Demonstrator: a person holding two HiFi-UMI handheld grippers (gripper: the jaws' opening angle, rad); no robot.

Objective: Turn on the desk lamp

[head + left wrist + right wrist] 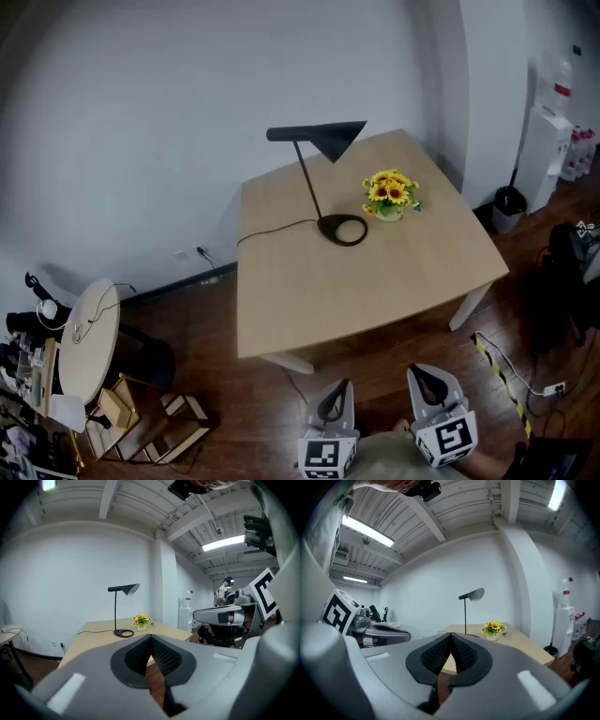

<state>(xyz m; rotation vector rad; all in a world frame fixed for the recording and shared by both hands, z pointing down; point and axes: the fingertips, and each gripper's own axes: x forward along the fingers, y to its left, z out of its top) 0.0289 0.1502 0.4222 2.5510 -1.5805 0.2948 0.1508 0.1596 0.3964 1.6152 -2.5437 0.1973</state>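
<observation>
A black desk lamp (319, 141) stands on the light wooden table (375, 291), with its round base (342, 229) near the table's middle and its cord trailing left. No glow shows under its shade. It also appears in the left gripper view as the lamp (123, 589) and in the right gripper view as the lamp (472, 594), far ahead of both jaws. My left gripper (331, 403) and right gripper (429, 382) hang side by side off the table's front edge, over the floor. Both are shut and hold nothing.
A pot of sunflowers (391, 195) sits just right of the lamp base. A round white side table (89, 342) and wooden clutter (150, 422) stand at the left. A water dispenser (548, 150), black bin (509, 202) and floor cable (497, 370) are at the right.
</observation>
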